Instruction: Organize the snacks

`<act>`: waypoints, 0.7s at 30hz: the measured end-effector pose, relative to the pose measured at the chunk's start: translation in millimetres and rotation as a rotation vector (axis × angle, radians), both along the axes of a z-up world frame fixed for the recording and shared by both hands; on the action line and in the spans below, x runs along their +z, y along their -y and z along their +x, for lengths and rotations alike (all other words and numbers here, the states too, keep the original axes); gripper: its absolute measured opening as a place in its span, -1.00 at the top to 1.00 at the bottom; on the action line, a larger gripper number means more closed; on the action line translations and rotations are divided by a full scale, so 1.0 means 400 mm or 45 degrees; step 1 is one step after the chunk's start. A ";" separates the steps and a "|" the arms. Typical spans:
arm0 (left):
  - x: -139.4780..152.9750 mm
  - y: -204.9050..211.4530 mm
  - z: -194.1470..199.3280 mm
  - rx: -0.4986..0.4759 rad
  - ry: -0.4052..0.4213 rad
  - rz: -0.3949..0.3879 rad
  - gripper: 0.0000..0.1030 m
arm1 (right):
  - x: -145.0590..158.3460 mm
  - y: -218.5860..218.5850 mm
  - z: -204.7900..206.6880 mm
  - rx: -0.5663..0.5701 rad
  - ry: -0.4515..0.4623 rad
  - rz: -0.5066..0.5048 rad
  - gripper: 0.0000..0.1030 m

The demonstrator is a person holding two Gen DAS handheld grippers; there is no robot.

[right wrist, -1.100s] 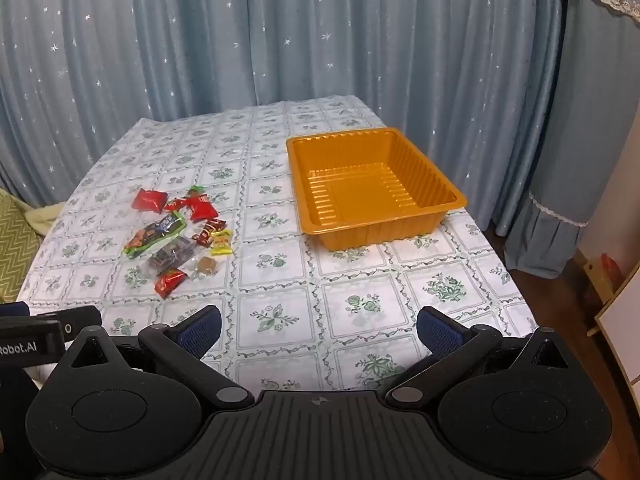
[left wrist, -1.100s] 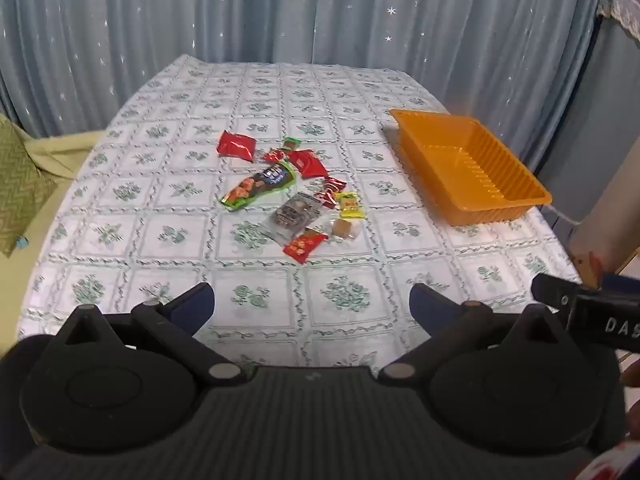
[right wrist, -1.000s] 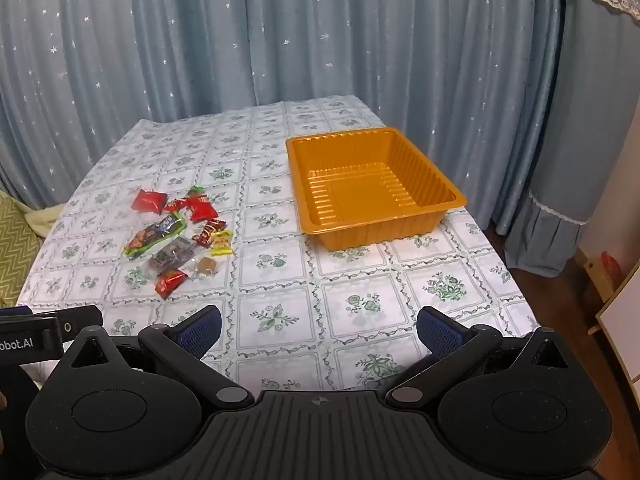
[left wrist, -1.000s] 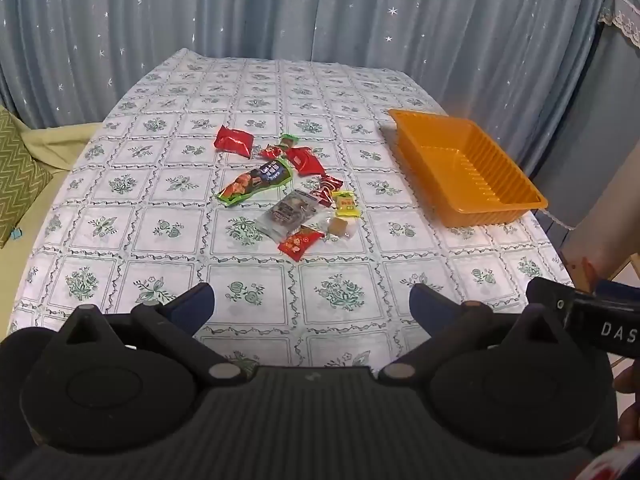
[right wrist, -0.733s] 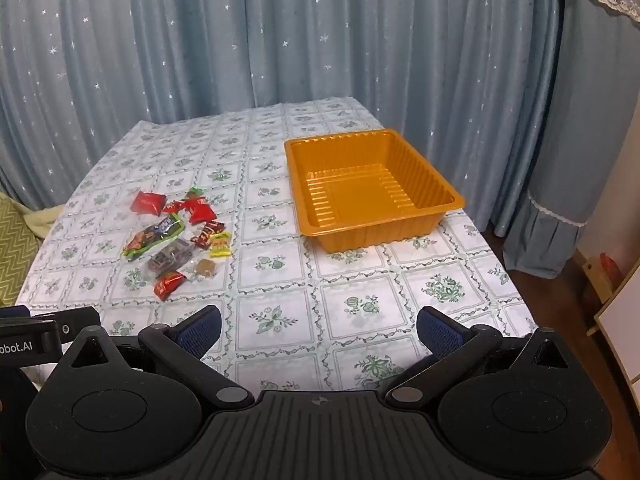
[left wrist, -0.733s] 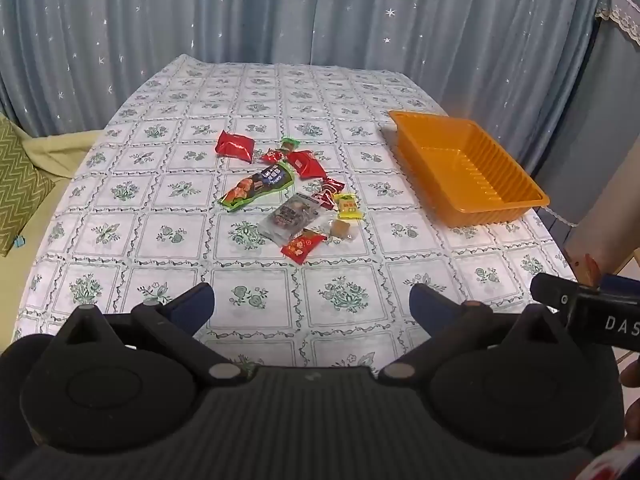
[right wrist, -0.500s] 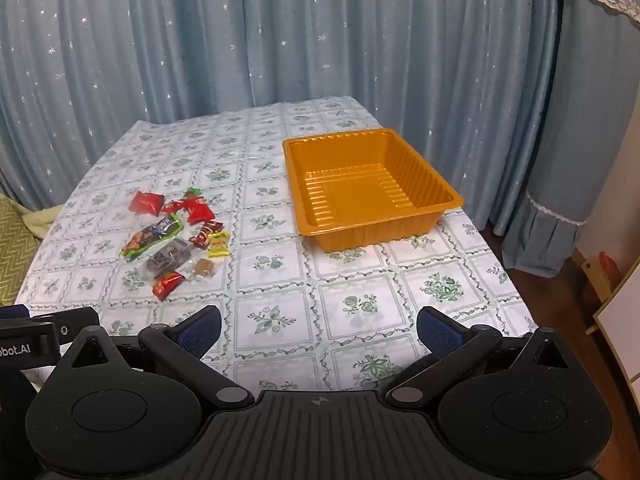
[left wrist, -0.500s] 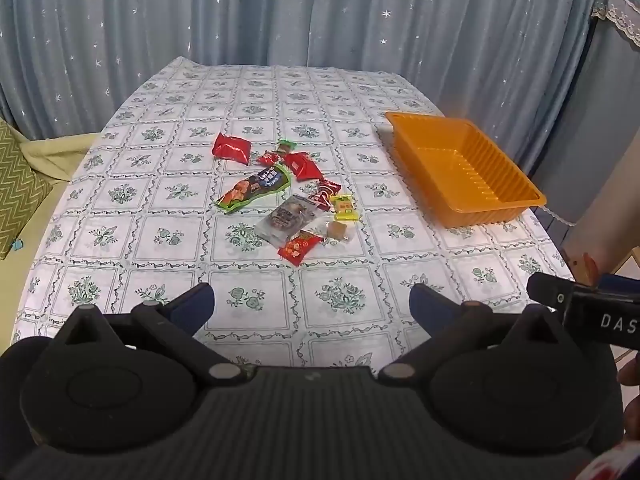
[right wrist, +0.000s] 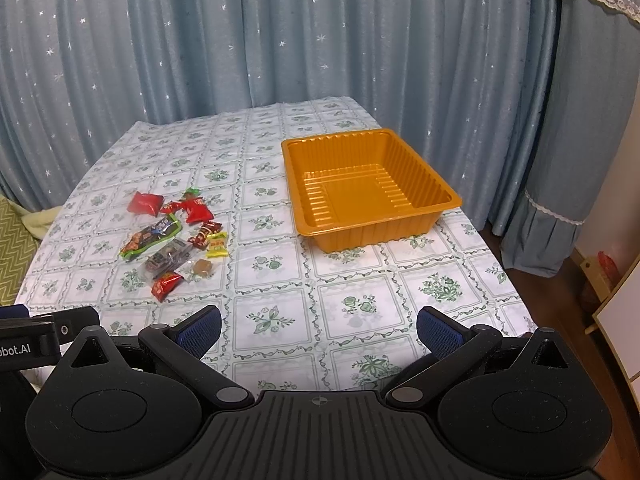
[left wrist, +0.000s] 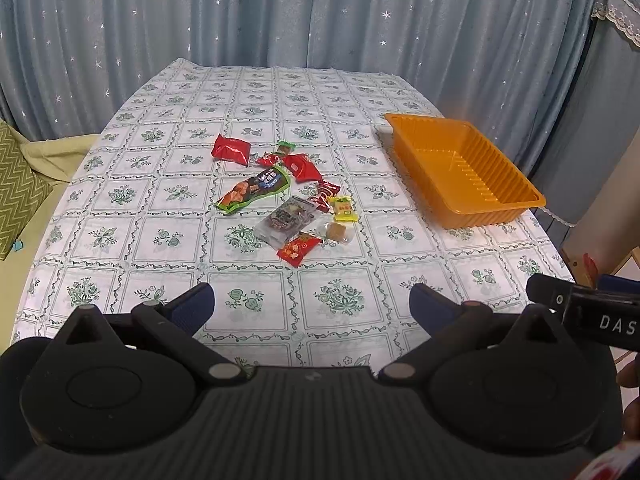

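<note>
Several small snack packets lie in a loose cluster on the patterned tablecloth: a red packet (left wrist: 231, 149), a green-edged long packet (left wrist: 253, 189), a clear dark packet (left wrist: 289, 216), a yellow candy (left wrist: 342, 208) and a small red packet (left wrist: 299, 247). The same cluster (right wrist: 176, 236) shows in the right wrist view. An empty orange tray (left wrist: 460, 168) (right wrist: 362, 186) stands to the right of them. My left gripper (left wrist: 310, 306) is open over the near table edge, well short of the snacks. My right gripper (right wrist: 318, 330) is open too, nothing between its fingers.
Blue star-printed curtains hang behind the table. A green zigzag cushion (left wrist: 18, 184) lies off the table's left side. The other gripper's body (left wrist: 588, 316) shows at the right edge. A white board (right wrist: 620, 312) and floor lie right of the table.
Both views have shifted only slightly; the left gripper drifted a little, the snacks and tray stay where they were. Both grippers remain open.
</note>
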State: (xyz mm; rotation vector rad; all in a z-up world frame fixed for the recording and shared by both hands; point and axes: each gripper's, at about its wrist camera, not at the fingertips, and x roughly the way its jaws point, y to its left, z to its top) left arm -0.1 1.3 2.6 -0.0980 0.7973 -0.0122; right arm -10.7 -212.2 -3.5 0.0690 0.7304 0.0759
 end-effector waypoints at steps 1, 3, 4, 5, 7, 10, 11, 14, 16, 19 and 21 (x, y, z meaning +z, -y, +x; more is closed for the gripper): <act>0.000 0.000 0.000 0.000 0.000 0.000 -1.00 | 0.000 0.000 0.000 0.000 -0.001 0.001 -1.00; 0.000 0.001 0.000 -0.001 0.002 0.003 -1.00 | 0.000 0.000 0.001 -0.001 0.000 0.000 -1.00; -0.001 0.001 0.000 -0.002 0.002 0.002 -1.00 | 0.001 0.001 0.001 -0.001 0.000 0.001 -1.00; -0.001 0.002 0.000 -0.002 0.002 0.000 -1.00 | 0.001 0.000 0.000 -0.002 0.001 0.001 -1.00; 0.000 0.004 0.001 0.000 0.002 -0.001 -1.00 | 0.002 0.001 0.001 -0.004 0.001 0.002 -1.00; 0.000 0.005 0.000 0.000 0.003 -0.002 -1.00 | 0.002 0.001 0.001 -0.004 0.000 0.002 -1.00; 0.000 0.006 0.000 0.001 0.002 -0.001 -1.00 | 0.002 0.001 0.000 -0.003 0.000 0.001 -1.00; 0.000 0.006 0.000 0.001 0.002 -0.001 -1.00 | 0.002 0.002 0.001 -0.003 -0.001 0.004 -1.00; 0.000 0.006 0.000 0.001 0.002 -0.003 -1.00 | 0.003 0.002 0.002 -0.004 -0.001 0.003 -1.00; 0.000 0.006 0.000 0.001 0.002 -0.003 -1.00 | 0.002 0.002 0.001 -0.004 0.000 0.003 -1.00; 0.000 0.007 0.001 0.000 0.002 -0.004 -1.00 | 0.002 0.002 0.001 -0.005 -0.001 0.003 -1.00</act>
